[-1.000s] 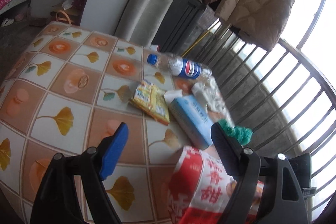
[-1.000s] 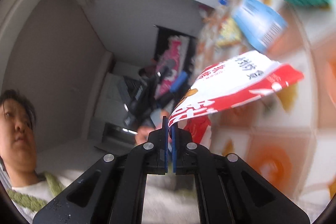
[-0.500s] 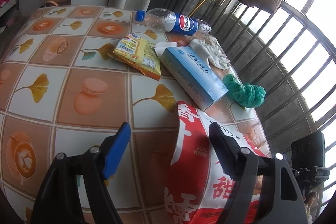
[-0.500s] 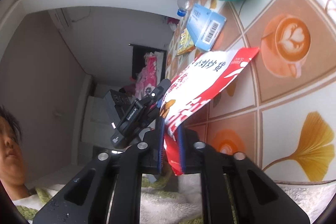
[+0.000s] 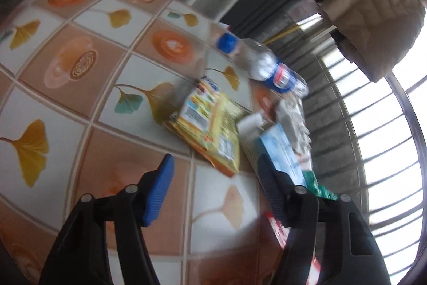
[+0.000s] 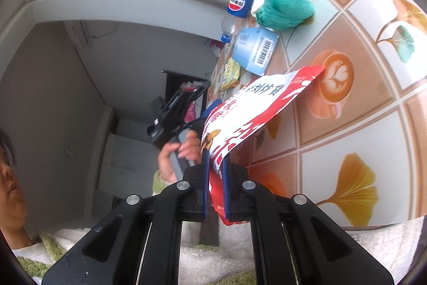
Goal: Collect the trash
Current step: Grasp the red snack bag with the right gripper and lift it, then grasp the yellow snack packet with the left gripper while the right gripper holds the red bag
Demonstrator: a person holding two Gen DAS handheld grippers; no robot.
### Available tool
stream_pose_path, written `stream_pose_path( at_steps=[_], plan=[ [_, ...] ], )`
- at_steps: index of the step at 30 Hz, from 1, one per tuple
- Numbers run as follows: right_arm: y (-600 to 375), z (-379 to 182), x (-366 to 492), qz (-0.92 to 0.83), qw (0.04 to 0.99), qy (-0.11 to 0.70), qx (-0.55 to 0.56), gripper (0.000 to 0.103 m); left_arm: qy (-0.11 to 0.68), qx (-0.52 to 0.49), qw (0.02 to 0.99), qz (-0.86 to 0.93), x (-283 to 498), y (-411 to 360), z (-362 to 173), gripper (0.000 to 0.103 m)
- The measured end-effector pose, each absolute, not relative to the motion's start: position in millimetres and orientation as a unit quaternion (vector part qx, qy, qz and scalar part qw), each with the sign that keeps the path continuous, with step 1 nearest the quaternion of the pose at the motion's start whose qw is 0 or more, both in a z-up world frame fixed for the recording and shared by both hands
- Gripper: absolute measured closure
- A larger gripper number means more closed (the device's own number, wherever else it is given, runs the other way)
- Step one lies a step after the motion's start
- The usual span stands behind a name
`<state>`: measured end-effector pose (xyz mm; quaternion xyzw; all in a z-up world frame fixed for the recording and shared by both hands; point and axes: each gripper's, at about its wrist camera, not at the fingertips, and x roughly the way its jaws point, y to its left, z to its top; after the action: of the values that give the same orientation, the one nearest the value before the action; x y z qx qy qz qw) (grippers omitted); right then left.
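The right hand-held gripper (image 6: pixel 214 164) is pressed together on the lower edge of a red and white snack bag (image 6: pixel 256 108), and the bag stands out from its blue pads over the near part of the surface (image 6: pixel 373 124), which wears a cloth with ginkgo leaves and coffee cups. The left hand-held gripper (image 5: pixel 213 172) hangs above the same surface (image 5: pixel 80 103); its jaws are closing, and nothing is between them but the patterned cloth below. Just beyond its fingertips lies a yellow snack packet (image 5: pixel 210 124), flat. To the right of the packet lies a light blue carton (image 5: pixel 280 151), and farther off a clear Pepsi bottle (image 5: pixel 261 66) with a blue cap lies on its side. A crumpled green plastic bag (image 6: pixel 283 2) sits beside the carton, near the bottle. A person's hand (image 6: pixel 181 154) grips the grey handle of the left tool.
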<state>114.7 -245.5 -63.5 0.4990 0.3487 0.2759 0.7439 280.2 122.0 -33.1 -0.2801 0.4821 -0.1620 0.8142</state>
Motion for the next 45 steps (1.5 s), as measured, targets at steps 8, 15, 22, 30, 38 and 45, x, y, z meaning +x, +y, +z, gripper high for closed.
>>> stream_pose_path(
  at_steps=[8, 15, 22, 30, 38, 45],
  plan=[
    [-250, -69, 106, 0.269, 0.744, 0.342, 0.506, 0.096, 0.473, -0.332, 0.808, -0.112, 304, 120, -46, 0.06],
    [-255, -70, 96, 0.265, 0.74, 0.339, 0.516, 0.096, 0.471, -0.327, 0.816, -0.072, 311, 117, -49, 0.084],
    [-264, -71, 84, 0.259, 0.74, 0.335, 0.522, 0.096, 0.444, -0.297, 0.842, -0.075, 305, 113, -35, 0.094],
    [-262, -74, 82, 0.258, 0.738, 0.331, 0.528, 0.096, 0.391, -0.231, 0.885, -0.099, 274, 113, 8, 0.096],
    [-255, -67, 80, 0.263, 0.739, 0.325, 0.528, 0.097, 0.382, -0.209, 0.893, -0.113, 234, 127, 23, 0.097],
    [-248, -50, 75, 0.281, 0.746, 0.314, 0.515, 0.1, 0.381, -0.211, 0.891, -0.124, 205, 138, 31, 0.097]
  ],
)
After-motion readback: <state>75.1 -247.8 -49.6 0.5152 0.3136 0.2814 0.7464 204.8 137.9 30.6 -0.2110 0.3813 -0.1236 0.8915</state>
